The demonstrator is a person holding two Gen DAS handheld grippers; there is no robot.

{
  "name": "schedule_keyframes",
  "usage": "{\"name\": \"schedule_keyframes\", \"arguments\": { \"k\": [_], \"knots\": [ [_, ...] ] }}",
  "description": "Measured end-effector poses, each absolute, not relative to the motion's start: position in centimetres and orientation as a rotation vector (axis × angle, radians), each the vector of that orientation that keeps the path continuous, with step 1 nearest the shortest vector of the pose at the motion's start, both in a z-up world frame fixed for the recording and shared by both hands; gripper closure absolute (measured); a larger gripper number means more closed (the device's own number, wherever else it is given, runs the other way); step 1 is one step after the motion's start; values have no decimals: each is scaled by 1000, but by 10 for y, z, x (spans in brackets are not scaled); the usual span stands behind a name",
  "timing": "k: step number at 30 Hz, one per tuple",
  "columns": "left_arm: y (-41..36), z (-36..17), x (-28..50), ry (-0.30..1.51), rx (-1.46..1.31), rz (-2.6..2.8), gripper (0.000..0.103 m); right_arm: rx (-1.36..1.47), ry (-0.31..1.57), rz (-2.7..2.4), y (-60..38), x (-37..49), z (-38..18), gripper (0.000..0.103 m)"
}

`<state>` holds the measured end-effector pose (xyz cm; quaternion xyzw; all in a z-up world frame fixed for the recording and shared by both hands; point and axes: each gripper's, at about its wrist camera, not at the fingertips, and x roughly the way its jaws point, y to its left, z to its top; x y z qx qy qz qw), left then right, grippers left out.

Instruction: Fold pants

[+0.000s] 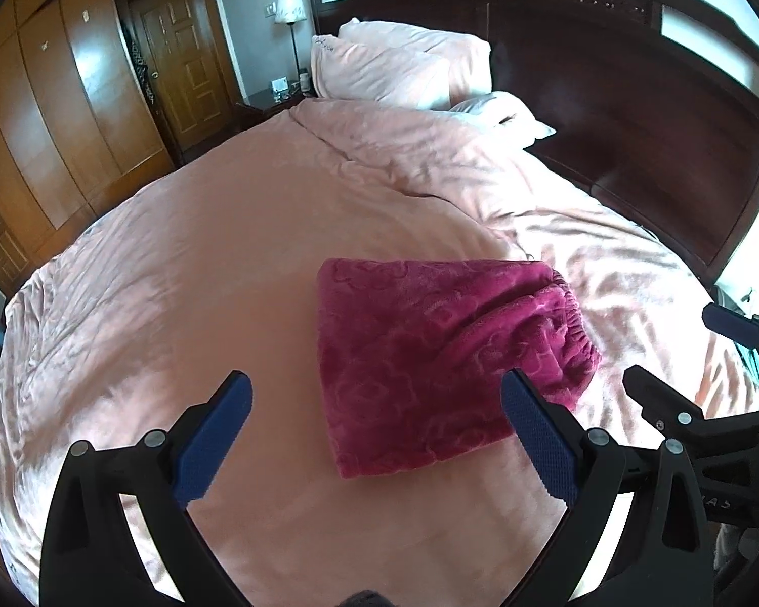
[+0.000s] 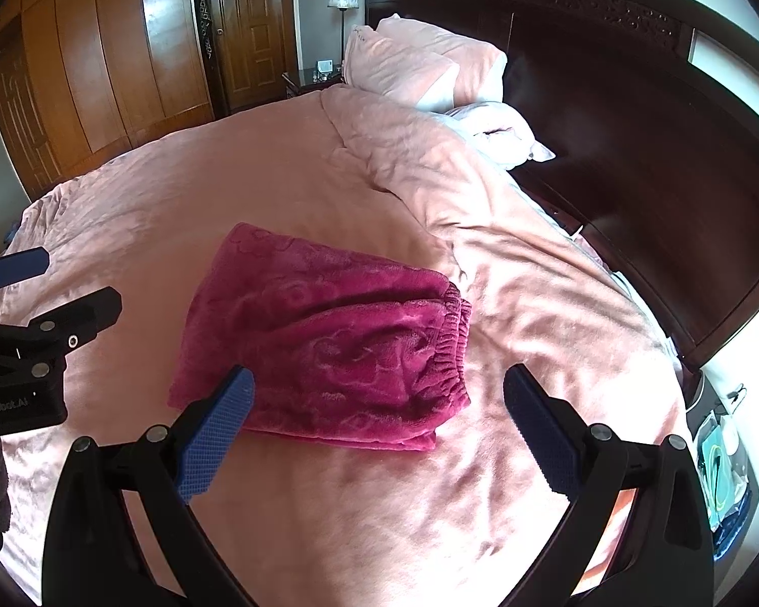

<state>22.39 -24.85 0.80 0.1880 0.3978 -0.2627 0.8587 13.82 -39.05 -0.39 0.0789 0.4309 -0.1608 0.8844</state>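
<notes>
Magenta fleece pants [image 2: 324, 339] lie folded in a compact bundle mid-bed, waistband toward the headboard edge. Left gripper [image 1: 377, 435] & right gripper [image 2: 379, 430] hover over the bed [image 1: 177, 263], jaws wide open, empty. Folding looks done; next move prob. just a tidy-up or withdrawal.

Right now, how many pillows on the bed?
3 visible: two pink pillows stacked against the headboard, and a paler one lying in front, partly under the duvet. More may be hidden.
</notes>
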Motion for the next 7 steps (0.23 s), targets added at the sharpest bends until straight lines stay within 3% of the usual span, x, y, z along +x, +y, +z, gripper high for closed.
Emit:
{"name": "schedule_keyframes", "arguments": {
  "k": [7],
  "knots": [
    [-238,4,227,877,379,-531,5,157,902,-339,-382,136,-4,3]
  ]
}}
